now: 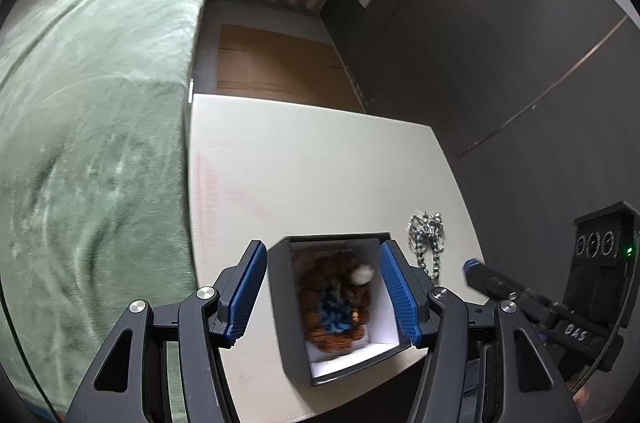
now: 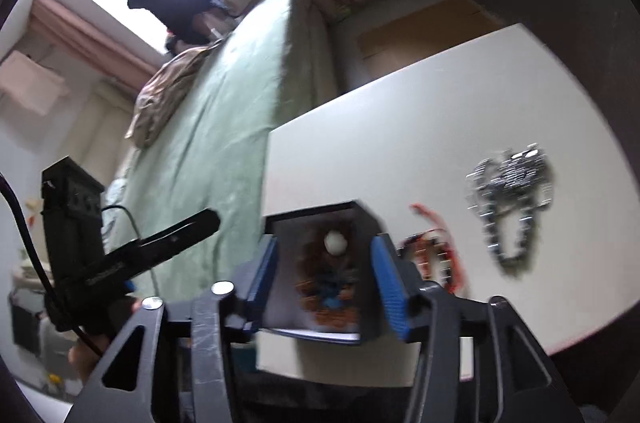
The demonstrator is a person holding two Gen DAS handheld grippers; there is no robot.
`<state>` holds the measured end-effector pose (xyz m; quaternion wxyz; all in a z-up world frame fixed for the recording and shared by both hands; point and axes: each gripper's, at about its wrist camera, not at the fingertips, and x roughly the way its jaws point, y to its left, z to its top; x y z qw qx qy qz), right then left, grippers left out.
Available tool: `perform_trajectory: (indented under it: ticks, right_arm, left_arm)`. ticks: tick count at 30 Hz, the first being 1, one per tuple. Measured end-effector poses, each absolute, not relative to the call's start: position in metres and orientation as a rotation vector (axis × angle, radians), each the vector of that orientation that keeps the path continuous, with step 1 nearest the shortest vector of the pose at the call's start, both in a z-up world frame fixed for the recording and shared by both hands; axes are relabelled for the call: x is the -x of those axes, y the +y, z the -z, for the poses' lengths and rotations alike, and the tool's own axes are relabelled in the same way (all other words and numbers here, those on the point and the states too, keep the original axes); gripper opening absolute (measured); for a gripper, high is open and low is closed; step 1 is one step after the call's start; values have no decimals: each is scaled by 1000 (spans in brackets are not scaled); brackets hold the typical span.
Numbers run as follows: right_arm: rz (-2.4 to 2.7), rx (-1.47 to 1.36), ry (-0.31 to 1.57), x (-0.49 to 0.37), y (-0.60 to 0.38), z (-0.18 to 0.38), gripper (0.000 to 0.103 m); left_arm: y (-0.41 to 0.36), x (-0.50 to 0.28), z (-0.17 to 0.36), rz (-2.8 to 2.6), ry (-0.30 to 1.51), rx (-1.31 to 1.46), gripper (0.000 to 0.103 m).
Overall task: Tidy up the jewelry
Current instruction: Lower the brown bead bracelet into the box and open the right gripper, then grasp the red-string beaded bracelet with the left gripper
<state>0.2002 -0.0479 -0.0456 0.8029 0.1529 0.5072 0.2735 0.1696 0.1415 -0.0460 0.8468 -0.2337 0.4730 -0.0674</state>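
Observation:
A small black box (image 1: 296, 355) with a white lining sits on the white table. Inside lies a brown beaded bracelet (image 1: 332, 319) with blue beads and a white ball. My left gripper (image 1: 324, 293) is open, its blue pads on either side of the box. My right gripper (image 2: 322, 277) is open too, and the same box (image 2: 366, 219) shows between its pads. A silver chain (image 1: 426, 239) lies on the table right of the box; it also shows in the right wrist view (image 2: 508, 199). A red-orange beaded bracelet (image 2: 436, 251) lies right of the box.
The white table (image 1: 312, 163) stands against a bed with a green blanket (image 1: 88, 103). Beyond the table's far edge is brown cardboard (image 1: 280, 67) on the floor. A dark wall (image 1: 500, 43) runs along the right. The other handheld unit (image 1: 592, 283) is at the right.

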Motion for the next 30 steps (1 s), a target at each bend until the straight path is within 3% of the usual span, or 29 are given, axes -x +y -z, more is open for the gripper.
perform_trajectory:
  ticks: [4, 30]
  right_arm:
    - [-548, -316, 1034, -197, -71, 33, 73]
    - [-354, -413, 1112, -203, -188, 54, 73]
  left_arm:
    - [121, -177, 43, 178, 997, 467, 60]
    - [-13, -213, 70, 339, 1149, 248, 60]
